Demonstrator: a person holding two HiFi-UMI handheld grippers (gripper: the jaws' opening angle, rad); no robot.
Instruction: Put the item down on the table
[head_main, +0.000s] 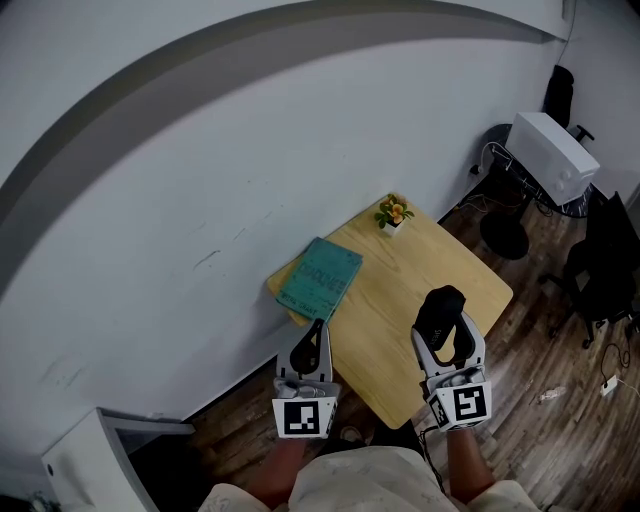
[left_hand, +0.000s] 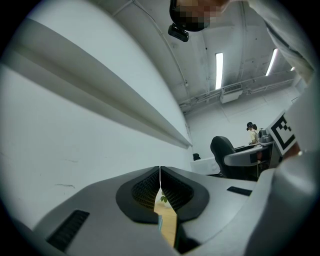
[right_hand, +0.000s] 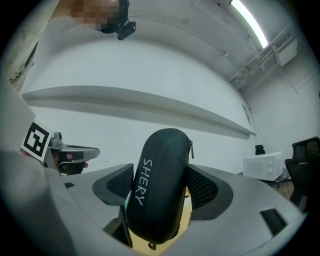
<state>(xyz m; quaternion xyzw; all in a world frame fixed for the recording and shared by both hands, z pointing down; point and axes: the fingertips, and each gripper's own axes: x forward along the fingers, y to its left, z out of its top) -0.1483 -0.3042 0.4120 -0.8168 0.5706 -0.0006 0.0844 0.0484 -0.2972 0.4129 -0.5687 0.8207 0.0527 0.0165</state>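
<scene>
Between the right gripper's jaws, over the near right part of the wooden table, one black zip case lettered "SHERY" in white is clamped on both sides. The left gripper is pressed together on nothing. One teal book, its print unreadable, lies far left, and one potted plant stands farther off.

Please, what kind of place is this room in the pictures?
Probably an office or workroom: a black office chair and a white box-shaped machine stand near the small light wooden table, and long tube lights run along the ceiling.
</scene>
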